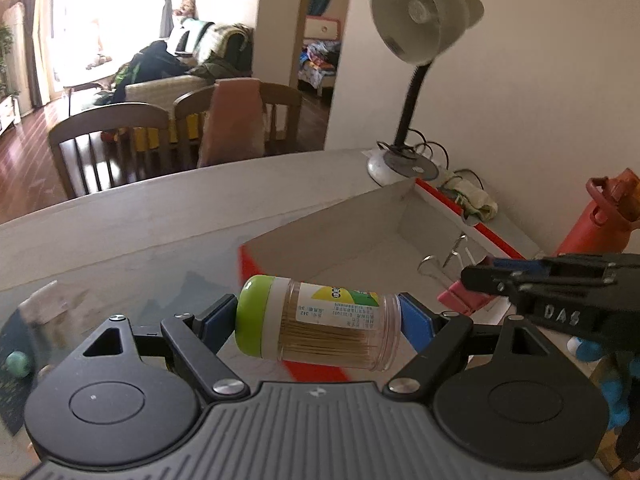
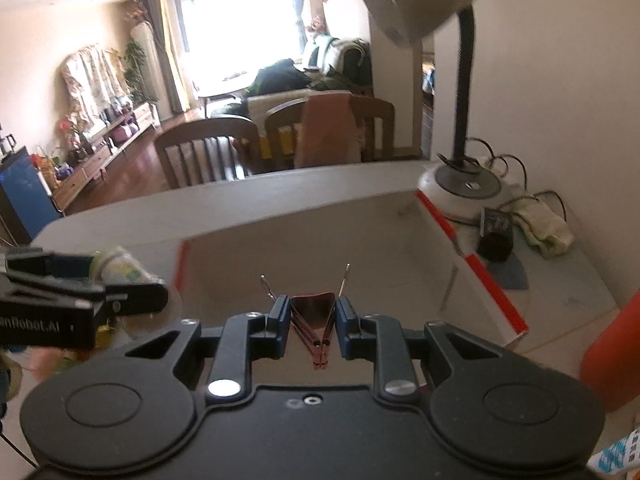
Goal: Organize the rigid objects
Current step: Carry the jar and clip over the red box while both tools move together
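Observation:
My left gripper (image 1: 318,320) is shut on a clear toothpick jar (image 1: 320,322) with a green lid, held sideways just above the near left corner of an open box with red edges (image 1: 336,232). My right gripper (image 2: 313,316) is shut on a pink binder clip (image 2: 314,320) with its wire handles up, over the box's inside (image 2: 320,236). In the left wrist view the right gripper (image 1: 484,280) holds the clip (image 1: 464,296) over the box's right side. In the right wrist view the left gripper (image 2: 132,288) and jar (image 2: 120,266) show at the left.
A grey desk lamp (image 1: 416,28) stands behind the box with cables and a cloth (image 1: 476,200). An orange bottle (image 1: 600,216) stands at the right of the box. A green ball (image 1: 18,364) lies at the left on the glass table (image 1: 120,248). Wooden chairs (image 1: 112,140) stand beyond.

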A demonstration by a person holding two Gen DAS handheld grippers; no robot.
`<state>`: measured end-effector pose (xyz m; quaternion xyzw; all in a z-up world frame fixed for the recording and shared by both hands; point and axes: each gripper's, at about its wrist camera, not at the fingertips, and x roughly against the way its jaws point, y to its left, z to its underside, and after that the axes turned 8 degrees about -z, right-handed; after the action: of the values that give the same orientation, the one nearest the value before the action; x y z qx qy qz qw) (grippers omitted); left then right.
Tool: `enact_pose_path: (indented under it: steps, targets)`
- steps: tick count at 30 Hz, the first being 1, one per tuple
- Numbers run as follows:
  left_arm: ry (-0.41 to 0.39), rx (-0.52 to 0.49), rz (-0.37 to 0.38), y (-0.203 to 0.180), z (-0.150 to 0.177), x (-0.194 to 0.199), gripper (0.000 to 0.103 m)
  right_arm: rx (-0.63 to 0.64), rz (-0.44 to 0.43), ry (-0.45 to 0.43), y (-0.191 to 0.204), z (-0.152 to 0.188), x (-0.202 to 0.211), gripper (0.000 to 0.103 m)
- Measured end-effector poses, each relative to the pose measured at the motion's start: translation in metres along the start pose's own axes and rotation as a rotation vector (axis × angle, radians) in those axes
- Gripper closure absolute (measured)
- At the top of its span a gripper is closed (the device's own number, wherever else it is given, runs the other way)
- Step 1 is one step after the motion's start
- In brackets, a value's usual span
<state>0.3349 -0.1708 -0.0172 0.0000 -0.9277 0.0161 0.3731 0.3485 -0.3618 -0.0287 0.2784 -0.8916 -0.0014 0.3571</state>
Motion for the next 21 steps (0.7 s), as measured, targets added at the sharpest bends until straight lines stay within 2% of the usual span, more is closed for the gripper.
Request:
enact_pose_path:
  steps: [7, 15, 21]
  targets:
    - [0.065, -0.041, 0.001, -0.039, -0.025, -0.056, 0.018, 0.038, 0.009, 0.059, -0.021, 0.006, -0.019, 0.081]
    - [0.211, -0.058, -0.031, -0.062, -0.033, -0.124, 0.018, 0.061, 0.034, 0.144, -0.043, 0.007, -0.046, 0.081]
    - [0.305, -0.075, -0.042, -0.079, -0.034, -0.158, 0.018, 0.098, 0.039, 0.223, -0.051, 0.008, -0.063, 0.081]
